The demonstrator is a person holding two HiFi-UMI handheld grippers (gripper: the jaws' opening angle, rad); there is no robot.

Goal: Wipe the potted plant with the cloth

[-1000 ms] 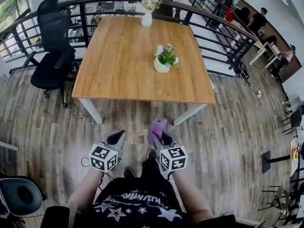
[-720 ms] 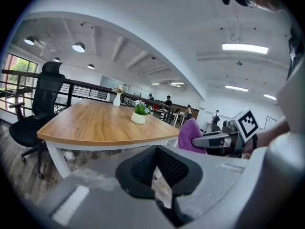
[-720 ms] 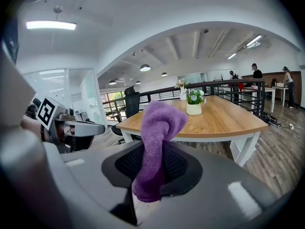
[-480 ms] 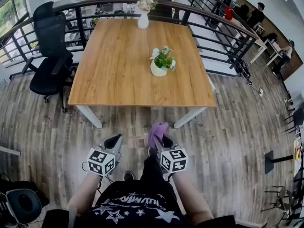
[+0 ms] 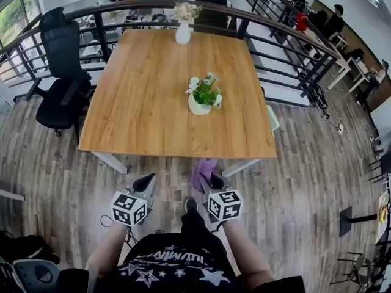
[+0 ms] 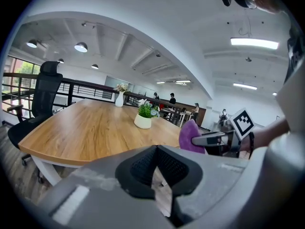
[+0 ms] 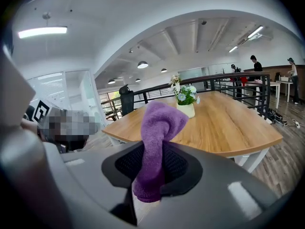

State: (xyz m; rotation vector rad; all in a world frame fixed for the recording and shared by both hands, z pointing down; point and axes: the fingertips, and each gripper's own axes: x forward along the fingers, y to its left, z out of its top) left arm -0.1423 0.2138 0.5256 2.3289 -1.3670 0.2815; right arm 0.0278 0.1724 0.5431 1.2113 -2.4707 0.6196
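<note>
Approach: I stepped nearer the wooden table (image 5: 140, 102).
Right gripper (image 7: 150, 175): pinched purple cloth (image 7: 159, 123), ready for potted plant (image 5: 203, 96).
Left gripper (image 6: 155, 168): closed, empty.

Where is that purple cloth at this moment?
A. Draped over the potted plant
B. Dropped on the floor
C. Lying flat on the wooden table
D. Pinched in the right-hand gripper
D: the purple cloth sticks up from between the closed jaws of the right gripper, short of the table, where the potted plant stands untouched.
</note>
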